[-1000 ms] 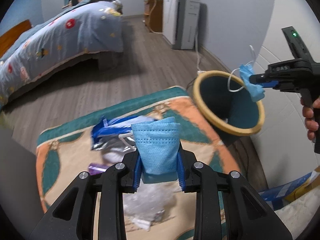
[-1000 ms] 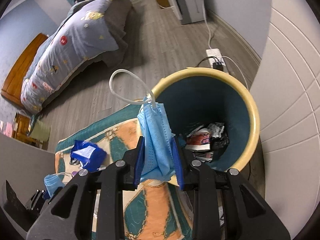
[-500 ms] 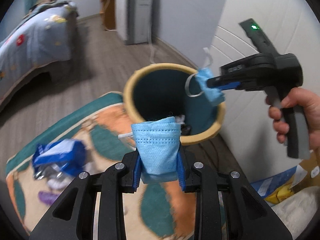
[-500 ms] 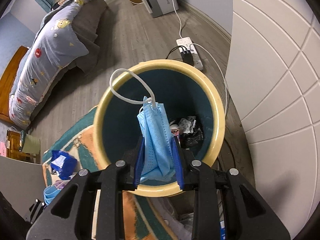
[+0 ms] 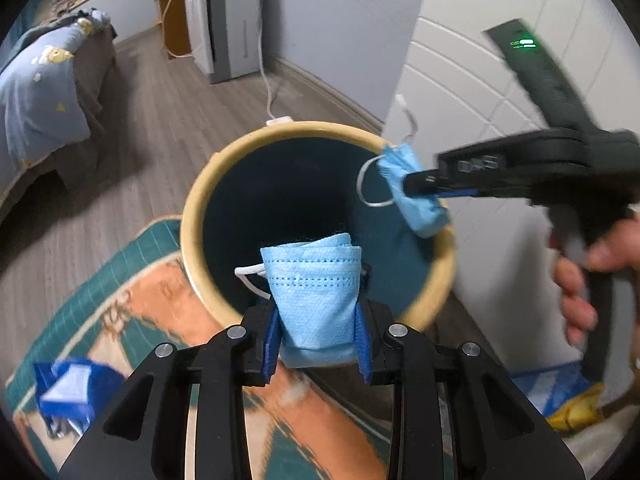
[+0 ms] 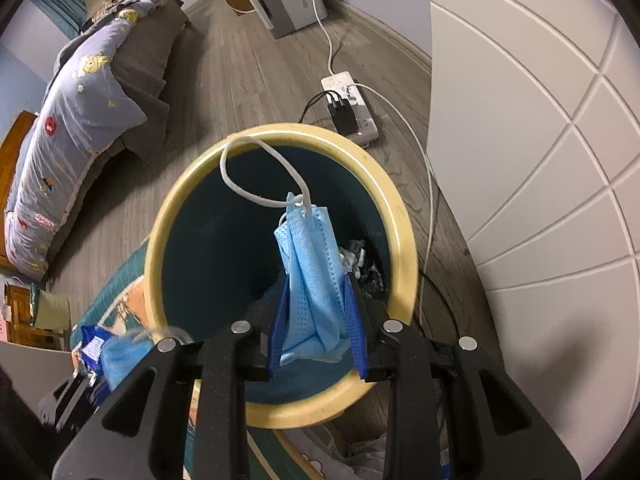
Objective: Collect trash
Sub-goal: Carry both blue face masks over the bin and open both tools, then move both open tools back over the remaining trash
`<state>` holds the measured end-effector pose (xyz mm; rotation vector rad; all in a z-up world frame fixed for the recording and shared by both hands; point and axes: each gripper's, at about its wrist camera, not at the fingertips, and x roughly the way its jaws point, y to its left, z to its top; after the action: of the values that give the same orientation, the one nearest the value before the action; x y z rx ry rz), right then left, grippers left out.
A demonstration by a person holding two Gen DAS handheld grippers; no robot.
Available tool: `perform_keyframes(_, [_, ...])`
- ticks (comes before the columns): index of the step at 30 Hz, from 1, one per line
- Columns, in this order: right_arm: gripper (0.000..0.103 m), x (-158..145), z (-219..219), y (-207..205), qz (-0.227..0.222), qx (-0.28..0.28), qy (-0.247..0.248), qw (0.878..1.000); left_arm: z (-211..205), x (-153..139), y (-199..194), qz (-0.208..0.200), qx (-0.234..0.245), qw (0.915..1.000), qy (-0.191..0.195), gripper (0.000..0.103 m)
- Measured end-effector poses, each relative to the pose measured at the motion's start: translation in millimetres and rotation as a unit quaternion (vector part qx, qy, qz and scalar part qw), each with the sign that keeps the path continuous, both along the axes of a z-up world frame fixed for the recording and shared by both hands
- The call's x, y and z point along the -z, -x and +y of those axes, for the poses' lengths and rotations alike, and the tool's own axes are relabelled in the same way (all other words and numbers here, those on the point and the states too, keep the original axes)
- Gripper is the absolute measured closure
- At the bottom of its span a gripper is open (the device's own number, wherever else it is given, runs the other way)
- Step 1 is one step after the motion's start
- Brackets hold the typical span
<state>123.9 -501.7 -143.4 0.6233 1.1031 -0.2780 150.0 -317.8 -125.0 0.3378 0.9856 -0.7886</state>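
both grippers are clamped on blue masks over the bin (image 5: 200, 208). the left gripper (image 5: 316, 344) pinches a folded mask (image 5: 314, 284) above the bin's near rim, at the rug (image 5: 152, 304) edge. the right gripper (image 6: 316, 336) squeezes a crumpled mask (image 6: 312, 276) (white ear loop sticking up) over the bin's mouth, trash (image 6: 360, 260) visible at the bottom. a blue wrapper (image 5: 68, 388) lies on the rug.

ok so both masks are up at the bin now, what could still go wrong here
1. The left gripper holds its folded mask near the bin's front rim; released there, it might land on the rug.
2. The right gripper's mask has a long ear loop that could snag on the jaws or rim.
3. The two grippers are close together over the opening and could bump.
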Motion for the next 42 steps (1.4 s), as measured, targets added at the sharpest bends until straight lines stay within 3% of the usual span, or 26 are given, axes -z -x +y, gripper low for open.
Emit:
perform_keyframes(5, [0.076,-4,5,-13,-0.012,-0.005,0.001,1.000,-5,2,-19,-0.014,-0.010,0.9998,-0.006,0.070])
perform_keyframes(9, [0.071,-14,9,-21,-0.058,-0.008,-0.023,0.998,-5,1,-30,-0.026,-0.016,0.9995,-0.002,0.060])
perform_keyframes(10, [0.061,-17,10,-22,-0.070,-0.008,-0.031,0.997,-3,1,-31,-0.028,-0.018,0.9995,-0.002,0.059])
perform_keyframes(11, [0.043,-20,12,-24,-0.083,-0.008,-0.036,0.996,-3,2,-32,-0.029,-0.020,0.9994,-0.005,0.054])
perform_keyframes(12, [0.037,-22,14,-25,-0.093,-0.009,-0.039,0.995,-2,3,-33,-0.030,-0.023,0.9993,-0.007,0.047])
perform_keyframes(16, [0.027,-32,16,-25,-0.115,-0.008,-0.030,0.993,3,4,-33,-0.037,-0.031,0.9988,-0.008,0.031])
perform_keyframes(21, [0.019,-29,11,-23,-0.107,0.006,-0.038,0.993,13,6,-29,-0.047,-0.046,0.9977,-0.015,0.010])
perform_keyframes(26, [0.006,-32,18,-23,-0.100,-0.006,-0.022,0.995,31,-4,-22,-0.043,-0.064,0.9970,0.002,0.009])
perform_keyframes(32, [0.006,-41,34,-21,-0.093,-0.032,0.001,0.995,78,-29,-8,-0.051,-0.100,0.9932,0.031,0.007])
perform_keyframes(39, [0.006,-59,65,-21,-0.090,-0.074,0.034,0.993,139,-61,7,-0.068,-0.153,0.9859,0.006,0.005])
perform_keyframes(42, [0.006,-71,84,-23,-0.093,-0.100,0.053,0.989,170,-74,17,-0.082,-0.194,0.9776,-0.006,0.005])
